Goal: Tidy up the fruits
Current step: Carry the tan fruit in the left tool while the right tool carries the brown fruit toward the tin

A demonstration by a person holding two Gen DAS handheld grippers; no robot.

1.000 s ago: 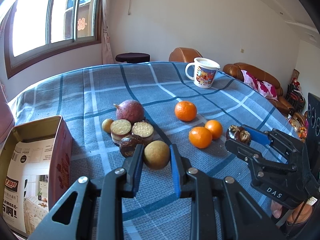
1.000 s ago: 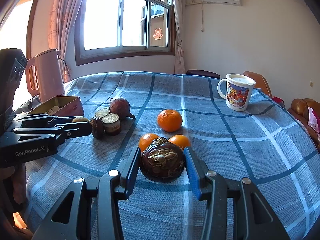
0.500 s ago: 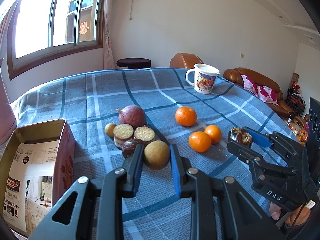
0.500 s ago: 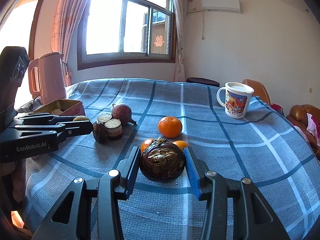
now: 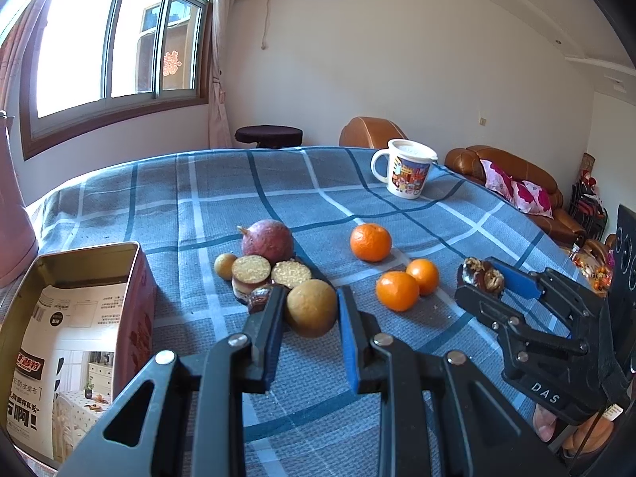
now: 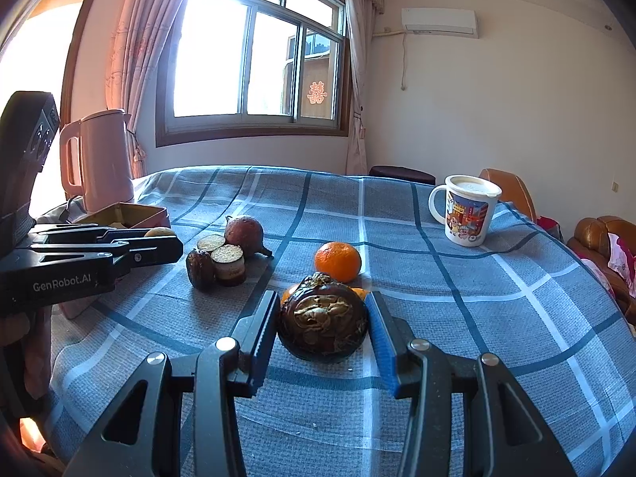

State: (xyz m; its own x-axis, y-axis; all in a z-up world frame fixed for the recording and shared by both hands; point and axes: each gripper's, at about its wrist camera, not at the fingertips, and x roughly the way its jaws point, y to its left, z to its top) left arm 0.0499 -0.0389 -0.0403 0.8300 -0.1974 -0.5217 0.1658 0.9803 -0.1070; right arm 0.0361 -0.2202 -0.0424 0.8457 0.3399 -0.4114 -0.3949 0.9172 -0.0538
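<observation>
Going from the left: the open tin is sitting at the table's edge, and the left gripper is clenching a tan round fruit just beside the cut brown pieces. Three oranges are lying mid-cloth. Further right, the right gripper is grasping a dark wrinkled fruit. Compared with a second ago, both grips are holding unchanged while the hands are tipping slightly upward, showing more wall. Both fruits look ready for carrying.

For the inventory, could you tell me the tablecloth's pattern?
Blue-grey plaid tablecloth, clearest in the right wrist view.
</observation>
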